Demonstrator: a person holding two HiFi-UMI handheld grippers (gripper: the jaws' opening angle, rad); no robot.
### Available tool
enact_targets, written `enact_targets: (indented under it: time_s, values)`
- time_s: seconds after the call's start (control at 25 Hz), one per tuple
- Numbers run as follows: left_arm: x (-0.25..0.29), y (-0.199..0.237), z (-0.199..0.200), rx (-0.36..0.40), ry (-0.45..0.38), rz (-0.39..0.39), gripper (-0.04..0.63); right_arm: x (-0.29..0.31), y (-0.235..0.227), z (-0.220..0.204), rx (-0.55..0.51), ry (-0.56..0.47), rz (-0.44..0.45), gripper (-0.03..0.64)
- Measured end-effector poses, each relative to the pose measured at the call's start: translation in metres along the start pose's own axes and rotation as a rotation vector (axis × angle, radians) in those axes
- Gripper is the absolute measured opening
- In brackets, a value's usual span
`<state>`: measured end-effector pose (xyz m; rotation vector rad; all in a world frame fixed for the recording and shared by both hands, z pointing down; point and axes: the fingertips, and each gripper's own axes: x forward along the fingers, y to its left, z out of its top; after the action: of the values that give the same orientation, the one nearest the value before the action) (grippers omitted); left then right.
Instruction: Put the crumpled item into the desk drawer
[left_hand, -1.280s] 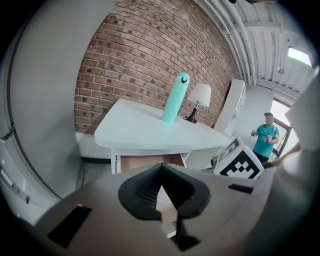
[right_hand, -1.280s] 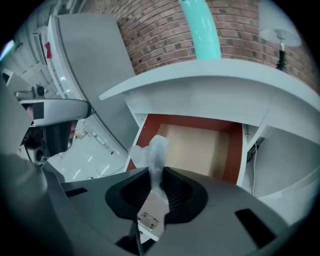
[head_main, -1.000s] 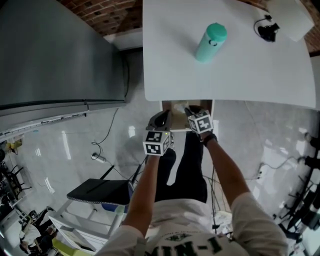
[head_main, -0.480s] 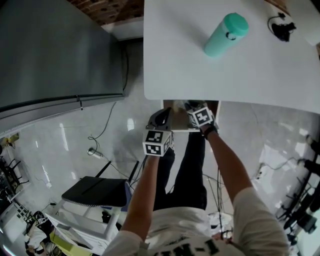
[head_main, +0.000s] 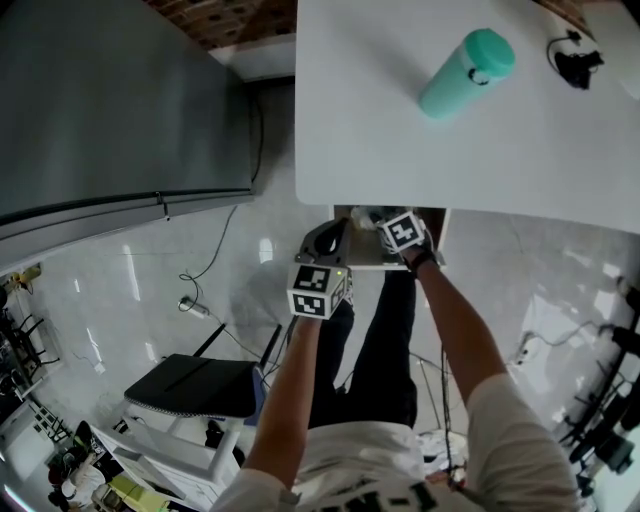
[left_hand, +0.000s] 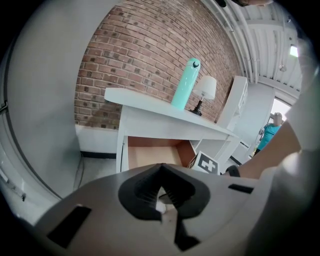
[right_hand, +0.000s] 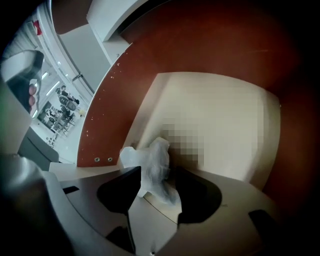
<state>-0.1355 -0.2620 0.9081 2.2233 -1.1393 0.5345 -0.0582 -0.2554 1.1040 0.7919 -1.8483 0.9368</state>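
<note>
Desk (head_main: 520, 160) is wht, bottle (head_main: 467, 72) teal, wall (left_hand: 145, 55) red-brn brick, drawer (right_hand: 235, 115) tan inside w/ red-brn sides, crumpled item (right_hand: 156, 167) wht & semi-clear.

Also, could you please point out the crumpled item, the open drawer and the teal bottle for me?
crumpled item (right_hand: 157, 162), right gripper view, on its white middle.
drawer (left_hand: 155, 155), left gripper view, on its bare wooden inside.
bottle (head_main: 462, 76), head view, on its teal body.
</note>
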Motion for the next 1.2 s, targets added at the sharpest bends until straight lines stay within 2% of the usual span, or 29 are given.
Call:
enact_targets:
  time_s: [0.08,0.2,0.44,0.68,0.88,0.96,1.04,1.2]
  values:
    - [0.000,-0.002,-0.003,0.013,0.017,-0.013,-0.005,-0.001,0.002,-0.001,-0.014,0.002,-0.004,0.227]
    - [-0.003,-0.004,-0.003,0.002,0.023,-0.020,-0.005,-0.007,0.000,-0.001,-0.012,-0.010,-0.025,0.250]
    - [-0.009,-0.007,0.007,-0.020,0.015,-0.013,-0.005,-0.029,0.003,0.007,0.044,-0.062,-0.018,0.252]
    - [-0.024,-0.008,0.013,0.002,0.072,0.006,-0.005,-0.075,0.025,0.025,-0.009,-0.165,-0.019,0.250]
    - [-0.048,-0.012,0.038,-0.034,0.037,0.001,-0.005,-0.128,0.043,0.034,0.027,-0.243,-0.044,0.250]
    - [-0.057,-0.018,0.048,-0.032,0.028,-0.004,-0.005,-0.153,0.048,0.036,0.046,-0.267,-0.067,0.244]
    - [-0.065,-0.025,0.058,-0.028,0.021,-0.019,-0.005,-0.181,0.046,0.039,0.080,-0.306,-0.109,0.210]
    - [-0.081,-0.035,0.088,-0.026,-0.015,-0.034,-0.005,-0.234,0.042,0.058,0.112,-0.444,-0.176,0.153]
